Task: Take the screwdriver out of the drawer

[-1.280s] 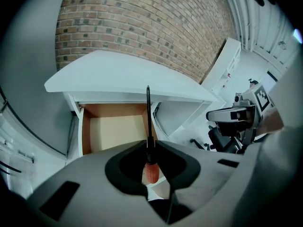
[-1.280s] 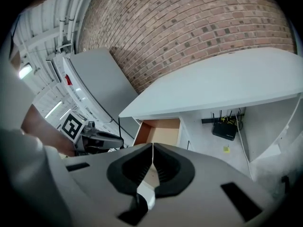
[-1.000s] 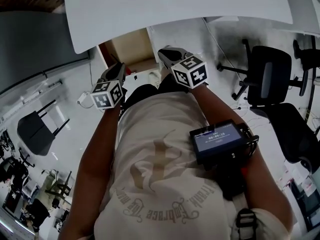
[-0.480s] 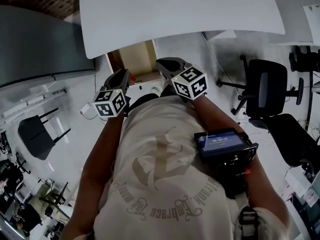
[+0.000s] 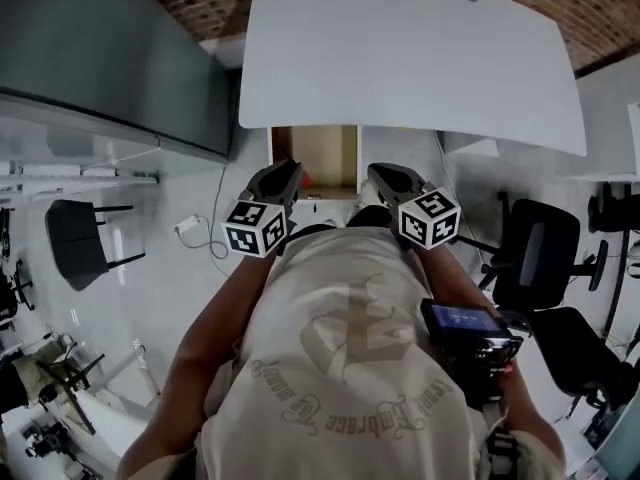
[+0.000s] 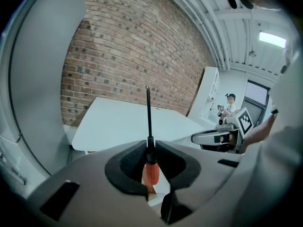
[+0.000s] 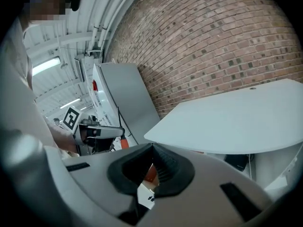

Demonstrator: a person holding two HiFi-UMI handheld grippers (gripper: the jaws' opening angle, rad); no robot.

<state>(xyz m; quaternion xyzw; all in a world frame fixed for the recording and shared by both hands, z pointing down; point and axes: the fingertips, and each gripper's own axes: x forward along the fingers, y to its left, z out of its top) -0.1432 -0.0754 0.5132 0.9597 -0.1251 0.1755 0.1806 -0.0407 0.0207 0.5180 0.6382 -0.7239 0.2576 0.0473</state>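
Observation:
My left gripper (image 6: 150, 143) is shut on the screwdriver (image 6: 150, 170): the orange handle sits between the pads and the thin dark shaft sticks straight up. In the head view the left gripper (image 5: 285, 170) hovers at the front left of the open wooden drawer (image 5: 300, 146), with the red handle (image 5: 305, 178) showing beside it. Opposite, at the drawer's front right, is my right gripper (image 5: 381, 172). In its own view the right gripper (image 7: 152, 146) has its pad tips touching and nothing held. It also sees the left gripper (image 7: 102, 132) off to the left.
The drawer hangs under a white table (image 5: 400, 58) against a brick wall (image 6: 132, 46). A grey cabinet (image 5: 120, 58) stands at the left. Black office chairs (image 5: 540, 258) are at the right, and another chair (image 5: 80, 243) and a white cable (image 5: 195, 228) at the left.
The head view has swung round, so the table and drawer now sit in the middle. Both grippers moved with it and are now side by side at the drawer's front.

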